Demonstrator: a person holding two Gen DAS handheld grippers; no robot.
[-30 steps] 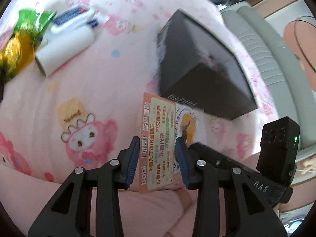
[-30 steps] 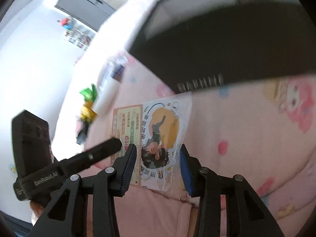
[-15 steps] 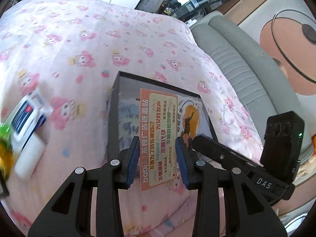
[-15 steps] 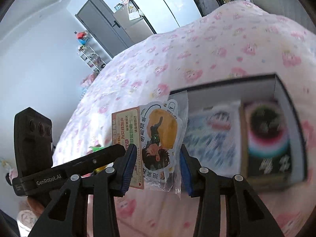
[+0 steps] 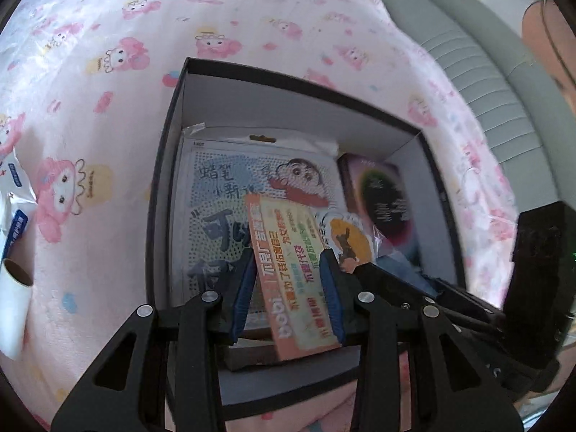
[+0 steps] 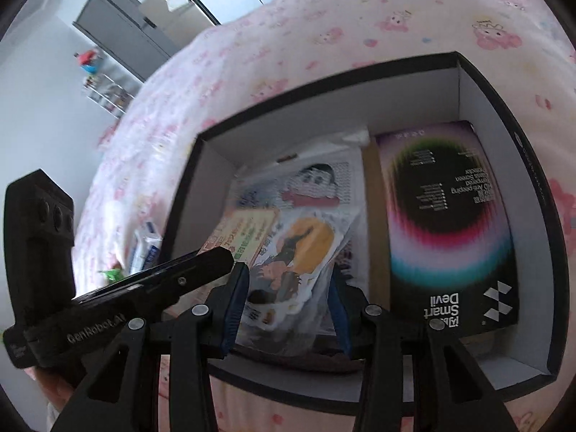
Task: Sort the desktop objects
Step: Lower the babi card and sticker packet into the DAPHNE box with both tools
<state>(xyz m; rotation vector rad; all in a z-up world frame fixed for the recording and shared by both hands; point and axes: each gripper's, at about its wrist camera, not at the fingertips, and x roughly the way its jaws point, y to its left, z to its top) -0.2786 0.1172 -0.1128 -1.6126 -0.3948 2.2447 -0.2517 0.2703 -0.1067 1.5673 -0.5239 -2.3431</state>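
The left gripper (image 5: 288, 280) clamps an orange card (image 5: 291, 273); the right gripper (image 6: 288, 298) clamps a bagged sticker (image 6: 291, 259). Both items hang directly over the open black box (image 6: 540, 237) below, evidently positioned for release inside.

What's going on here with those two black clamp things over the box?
A person is tidying a pink bedspread, a gripper in each hand. The left gripper holds an orange card; the right gripper holds a clear sticker packet. Both hang over an open black box already holding a cartoon sheet and a screen-protector pack.
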